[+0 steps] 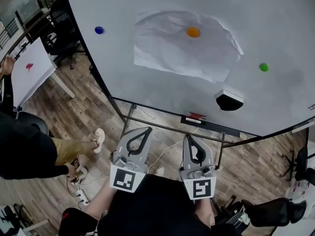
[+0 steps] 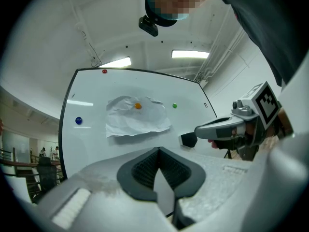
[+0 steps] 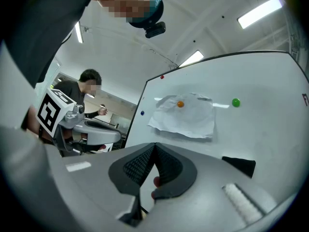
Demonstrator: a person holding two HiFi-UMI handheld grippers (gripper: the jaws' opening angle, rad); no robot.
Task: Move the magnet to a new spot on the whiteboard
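Both tools are held low in front of the operator, well apart from the whiteboard (image 1: 275, 23). The left tongs (image 1: 146, 130) are clenched on nothing, pads meeting tip to tip, and the right tongs (image 1: 188, 138) are likewise clenched and empty. Four magnets sit on the board: an orange magnet (image 1: 193, 32) pinning a crumpled paper sheet (image 1: 172, 53) near the middle, a blue magnet (image 1: 99, 30) to its left, a green magnet (image 1: 264, 67) to its right above the black eraser (image 1: 229, 101), and a red magnet (image 2: 105, 71) at the top edge. Which one the task means cannot be told. This stance fits either a stand-off ahead of a pick or a withdrawal after a magnet has been set at its new spot; the views do not settle which. Handling note, as a judgement: each magnet is small, domed and smooth, so a grip needs the pads square on opposite sides. The orange one carries the sheet, which would likely drop once that magnet leaves the board
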